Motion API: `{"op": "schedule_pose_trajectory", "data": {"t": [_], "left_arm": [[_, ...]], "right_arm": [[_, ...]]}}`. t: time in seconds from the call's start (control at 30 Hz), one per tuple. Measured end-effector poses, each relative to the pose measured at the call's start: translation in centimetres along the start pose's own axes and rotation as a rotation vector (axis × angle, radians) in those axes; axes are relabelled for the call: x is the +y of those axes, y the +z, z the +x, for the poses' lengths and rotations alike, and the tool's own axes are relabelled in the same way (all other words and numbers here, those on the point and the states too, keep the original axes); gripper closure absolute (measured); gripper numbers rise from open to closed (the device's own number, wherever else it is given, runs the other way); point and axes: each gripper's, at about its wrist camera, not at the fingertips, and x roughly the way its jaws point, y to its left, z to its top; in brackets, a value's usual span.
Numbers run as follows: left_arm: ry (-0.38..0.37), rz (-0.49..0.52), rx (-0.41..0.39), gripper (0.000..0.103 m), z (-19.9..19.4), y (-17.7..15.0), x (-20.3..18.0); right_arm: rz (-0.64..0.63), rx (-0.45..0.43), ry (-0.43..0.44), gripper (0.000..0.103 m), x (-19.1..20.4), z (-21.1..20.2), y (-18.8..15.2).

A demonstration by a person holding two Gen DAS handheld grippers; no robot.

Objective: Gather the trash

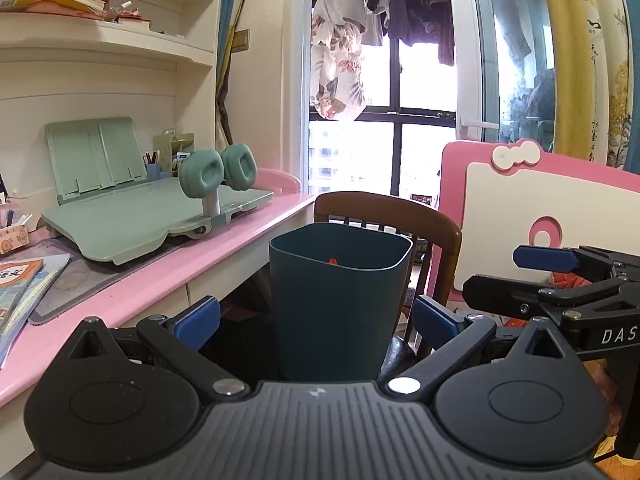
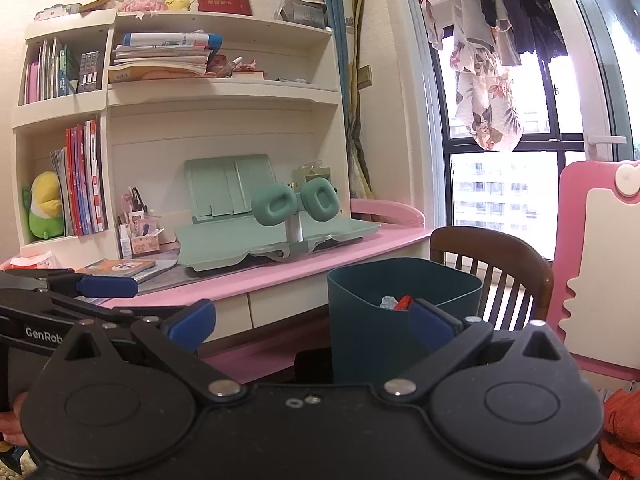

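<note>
A dark teal trash bin stands upright in front of a brown wooden chair, just past my left gripper, which is open and empty with the bin between its blue fingertips. A bit of red trash shows inside the rim. In the right wrist view the bin holds red and pale blue scraps. My right gripper is open and empty, close before the bin. Each gripper shows at the edge of the other's view.
A pink desk holds a green reading stand, green headphone-like pads, books and a pen holder. Shelves with books and toys rise behind. A pink-and-white board leans at right by the window with hanging clothes.
</note>
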Motion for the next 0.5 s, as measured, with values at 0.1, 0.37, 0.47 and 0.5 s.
{"op": "schedule_pose_trajectory", "data": {"t": [0.1,0.37,0.47,0.5], "left_arm": [[-0.008,-0.002,-0.005,0.000,-0.3,0.5,0.0],[-0.011,0.006,-0.024,0.000,-0.6,2.6,-0.4],[-0.017,0.000,-0.025,0.000,-0.6,3.6,-0.5],[-0.016,-0.001,-0.027,0.000,-0.7,3.9,-0.6]], "right_arm": [[-0.001,-0.003,-0.011,0.000,0.0,-0.3,0.4],[0.009,-0.015,-0.038,0.000,-0.5,-0.7,2.2],[0.015,-0.016,-0.055,0.000,-0.8,-0.7,3.1],[0.018,-0.016,-0.061,0.000,-1.0,-0.7,3.4]]}}
